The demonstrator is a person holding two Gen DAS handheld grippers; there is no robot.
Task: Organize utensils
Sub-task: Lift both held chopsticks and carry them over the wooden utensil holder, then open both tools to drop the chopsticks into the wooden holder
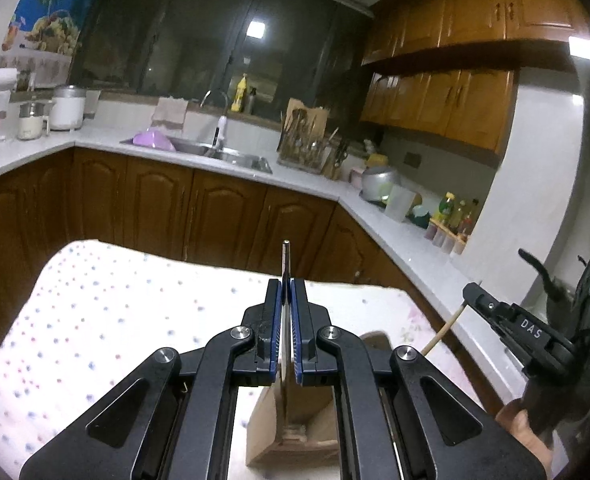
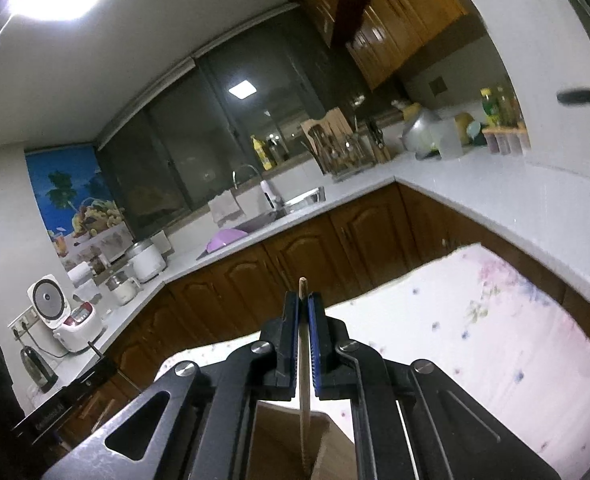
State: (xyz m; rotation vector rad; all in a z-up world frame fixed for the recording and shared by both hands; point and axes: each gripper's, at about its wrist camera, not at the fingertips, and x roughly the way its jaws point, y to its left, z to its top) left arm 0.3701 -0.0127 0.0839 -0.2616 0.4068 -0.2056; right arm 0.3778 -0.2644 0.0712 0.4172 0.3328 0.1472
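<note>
My left gripper [image 1: 286, 288] is shut on a thin metal utensil [image 1: 286, 258] that stands upright; its handle tip sticks out above the jaws and its lower end reaches down to a brown cardboard box [image 1: 271, 428] beneath. My right gripper [image 2: 303, 305] is shut on a wooden chopstick [image 2: 302, 286], held upright over the same box [image 2: 327, 444]. The right gripper also shows in the left wrist view [image 1: 475, 294] at the right, with the chopstick [image 1: 443, 332] hanging below it.
The box stands on a table with a dotted white cloth [image 1: 103, 312]. Behind are wooden cabinets [image 1: 155, 208], a white counter [image 1: 399, 232] with a sink [image 1: 223, 152], a utensil rack [image 1: 307, 140], a pot and bottles.
</note>
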